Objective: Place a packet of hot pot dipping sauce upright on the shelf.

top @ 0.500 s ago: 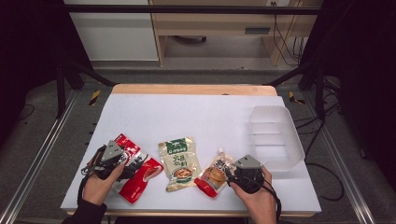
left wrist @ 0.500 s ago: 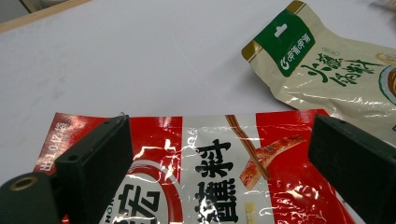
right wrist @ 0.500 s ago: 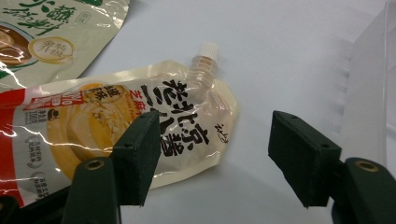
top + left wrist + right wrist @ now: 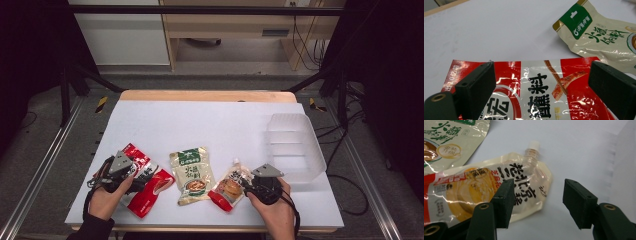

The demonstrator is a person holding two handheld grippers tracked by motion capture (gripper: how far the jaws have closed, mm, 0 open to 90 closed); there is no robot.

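A red sauce packet [image 4: 150,187] lies at the table's front left. My left gripper [image 4: 136,176] hovers over its upper end, jaws open. In the left gripper view the two jaws straddle the red packet [image 4: 536,87] without touching it, the left gripper [image 4: 542,66] wide. A beige spouted pouch [image 4: 230,187] lies front centre-right, its cap pointing away. My right gripper [image 4: 246,186] is at its right edge. In the right gripper view the pouch's [image 4: 486,192] corner lies under the left jaw, and the right gripper [image 4: 540,182] is open, its pads not pressing.
A beige packet with a green header [image 4: 191,175] lies between the two other packets, also seen as the beige packet [image 4: 604,37] in the left gripper view. A clear plastic container [image 4: 292,145] stands at the right. The white table top [image 4: 210,120] stretches behind.
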